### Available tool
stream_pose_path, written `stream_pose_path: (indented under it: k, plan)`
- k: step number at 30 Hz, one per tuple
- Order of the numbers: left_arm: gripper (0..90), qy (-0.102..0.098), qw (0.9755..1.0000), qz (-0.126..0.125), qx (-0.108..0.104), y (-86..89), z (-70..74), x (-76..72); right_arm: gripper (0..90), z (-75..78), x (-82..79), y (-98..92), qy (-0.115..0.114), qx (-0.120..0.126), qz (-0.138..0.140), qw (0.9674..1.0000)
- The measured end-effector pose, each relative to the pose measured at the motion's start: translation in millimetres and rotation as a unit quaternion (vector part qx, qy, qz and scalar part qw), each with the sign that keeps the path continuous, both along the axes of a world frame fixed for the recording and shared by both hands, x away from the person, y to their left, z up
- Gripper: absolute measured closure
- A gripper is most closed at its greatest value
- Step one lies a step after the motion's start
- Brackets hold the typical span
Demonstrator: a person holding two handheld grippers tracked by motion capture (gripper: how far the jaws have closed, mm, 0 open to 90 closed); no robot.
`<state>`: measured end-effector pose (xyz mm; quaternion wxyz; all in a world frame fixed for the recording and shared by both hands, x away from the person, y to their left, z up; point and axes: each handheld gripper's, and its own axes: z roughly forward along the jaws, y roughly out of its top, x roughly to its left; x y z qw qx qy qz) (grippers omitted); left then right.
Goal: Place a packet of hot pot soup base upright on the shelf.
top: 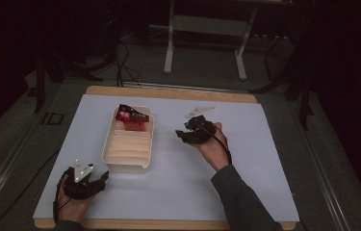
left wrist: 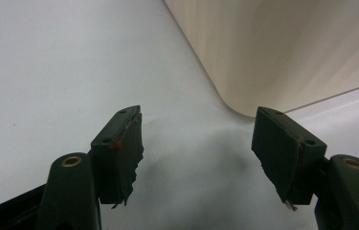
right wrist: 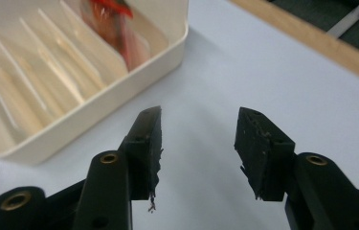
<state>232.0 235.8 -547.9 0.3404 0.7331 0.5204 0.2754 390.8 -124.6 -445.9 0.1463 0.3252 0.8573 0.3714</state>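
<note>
A red packet [top: 132, 118] is seen in the far compartment of the white tray [top: 115, 166]; the left gripper [top: 102, 177] at the near left corner and the right gripper [top: 182, 131] are both held agape, empty.

The high view is dim: only the white mat [top: 245, 159] catches light, and the room falls to black from 9 to 3 o'clock. Both gripper views are brighter. The divided tray [right wrist: 95, 110] blurs at 11 o'clock, and soft shadows pool beneath the sharply focused jaws.
</note>
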Motion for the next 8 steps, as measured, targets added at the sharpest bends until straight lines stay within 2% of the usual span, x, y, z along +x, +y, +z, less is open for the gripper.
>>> stream_pose_path:
  k: [5,8]
  plan:
    - [34.9,0.000,1.0000,0.000,0.000,0.1,0.0,0.0,50.9,-12.2,-6.9,-21.9,0.015,0.004,-0.006,0.9999]
    - [34.9,0.000,1.0000,0.000,0.000,0.2,0.1,-0.1,49.2,-19.4,-12.2,-41.0,0.015,-0.012,-0.016,0.9997]
